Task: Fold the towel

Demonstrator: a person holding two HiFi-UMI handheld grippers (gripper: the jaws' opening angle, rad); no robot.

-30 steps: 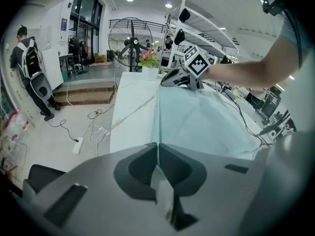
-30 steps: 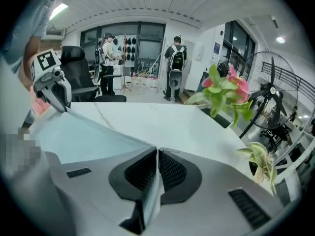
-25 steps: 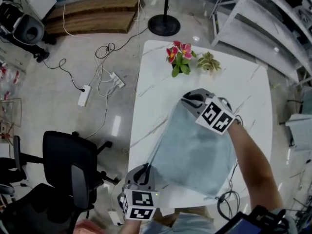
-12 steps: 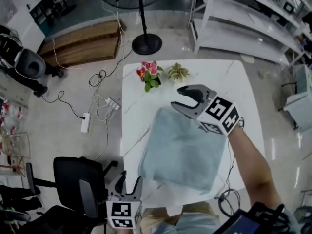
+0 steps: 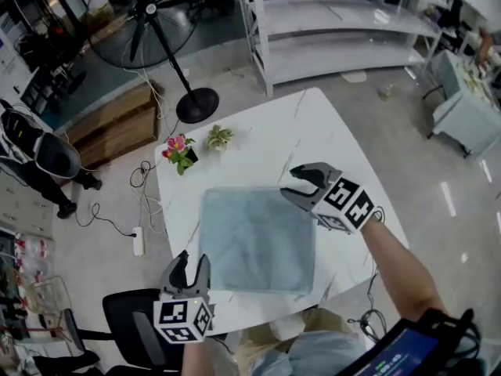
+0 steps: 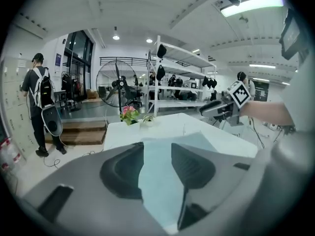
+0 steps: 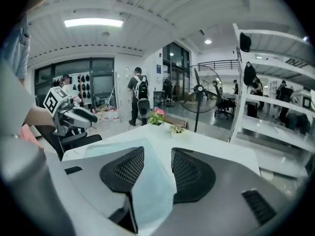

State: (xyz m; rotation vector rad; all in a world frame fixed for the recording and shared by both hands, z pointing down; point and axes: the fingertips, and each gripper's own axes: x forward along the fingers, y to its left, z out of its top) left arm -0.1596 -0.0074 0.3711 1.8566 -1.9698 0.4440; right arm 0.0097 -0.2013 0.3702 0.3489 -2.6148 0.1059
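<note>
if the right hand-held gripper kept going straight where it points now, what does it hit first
Probably the towel: the right hand-held gripper, jaws just opened and empty, aims slightly down at it, though depth is unclear.

Left gripper [image 5: 192, 262] sits close to the person's body, pointing forward and slightly down, jaws apart and empty, just narrowed a touch. Right gripper [image 5: 288, 185] is out front on a stretched forearm [image 5: 395, 269], jaws just popped open, gripping nothing either.
</note>
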